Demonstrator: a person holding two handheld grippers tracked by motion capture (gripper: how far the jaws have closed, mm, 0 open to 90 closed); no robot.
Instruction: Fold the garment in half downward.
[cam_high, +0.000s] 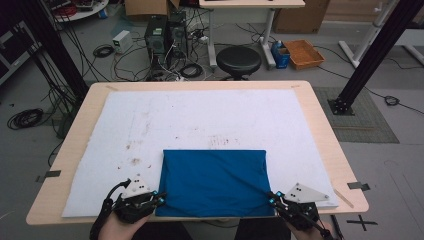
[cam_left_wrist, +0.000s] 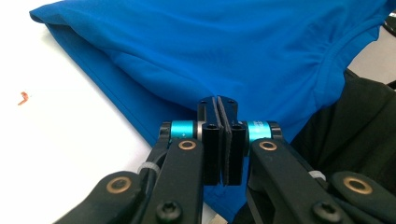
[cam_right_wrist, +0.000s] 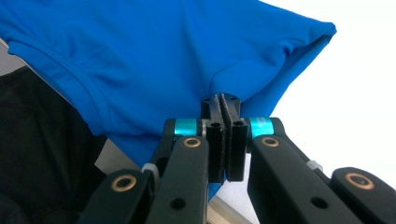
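On the near half of the table (cam_high: 320, 130), over a white mat (cam_high: 200, 117) marked with brownish stains: one blue garment (cam_high: 215, 182), folded to a rough rectangle, its near edge lying along the mat's front edge and slightly over the table's lip. Left gripper (cam_high: 159, 198), at the garment's near left corner: jaws pressed together, the blue fabric passing beneath and around their tips; the left gripper view shows the pads closed flat against each other with cloth bunched just ahead of them, and whether a layer of fabric is pinched between them cannot be told for certain, though the tips sit right at the cloth's edge. Right gripper (cam_high: 272, 199), at the near right corner: jaws likewise clenched, tips touching the blue fabric in the right gripper view, where a seamed hem runs off to the left and a folded corner rests on the white mat. Each gripper carries a grey three-cornered plate, teal collars beside its jaws, and a black cable. Both hands enter from the bottom edge of the high view, well apart, one at each side of the garment. Dark clothing of the person shows below the garment in both gripper views. Beyond the table: a round black stool (cam_high: 238, 61), computer towers (cam_high: 165, 36) with tangled cables, an orange tray (cam_high: 303, 53).
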